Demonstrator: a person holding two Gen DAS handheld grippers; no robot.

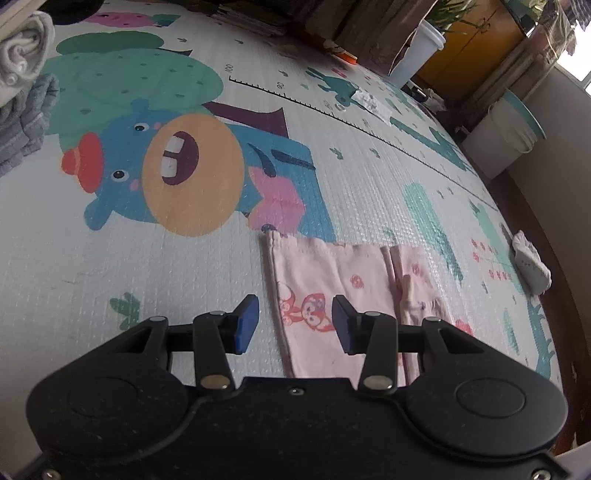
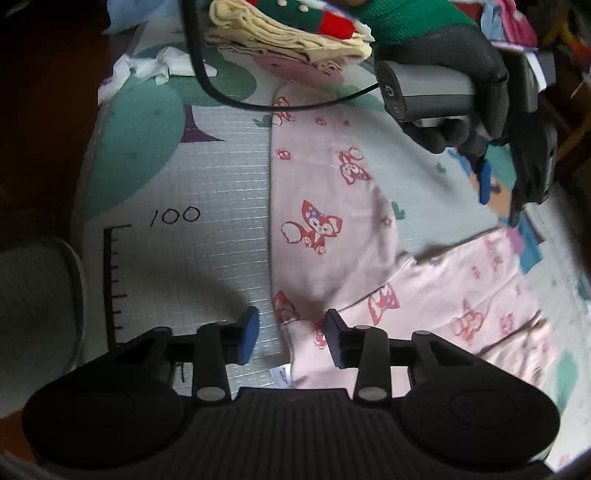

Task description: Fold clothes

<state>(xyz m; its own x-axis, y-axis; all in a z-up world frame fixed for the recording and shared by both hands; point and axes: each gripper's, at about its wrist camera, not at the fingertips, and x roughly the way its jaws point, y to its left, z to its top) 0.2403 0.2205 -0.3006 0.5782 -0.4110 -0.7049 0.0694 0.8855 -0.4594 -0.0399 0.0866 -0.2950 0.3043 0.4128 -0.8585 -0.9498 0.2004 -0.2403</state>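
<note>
Pink child's trousers with red fox prints lie flat on the play mat. In the left wrist view the trousers (image 1: 325,280) show a leg end just ahead of my left gripper (image 1: 293,323), which is open and empty above the cloth's edge. In the right wrist view the trousers (image 2: 332,221) spread in a V, one leg running away, the other to the right. My right gripper (image 2: 290,334) is open, its jaws either side of the waist corner. The left gripper (image 2: 487,173), held by a gloved hand, hovers at upper right.
A cartoon play mat (image 1: 184,258) covers the floor. Folded towels (image 1: 22,85) sit at far left, white buckets (image 1: 495,136) and a cabinet at the back. A white sock (image 1: 532,264) lies right. Stacked clothes (image 2: 288,33) and a black cable (image 2: 221,92) lie beyond the trousers.
</note>
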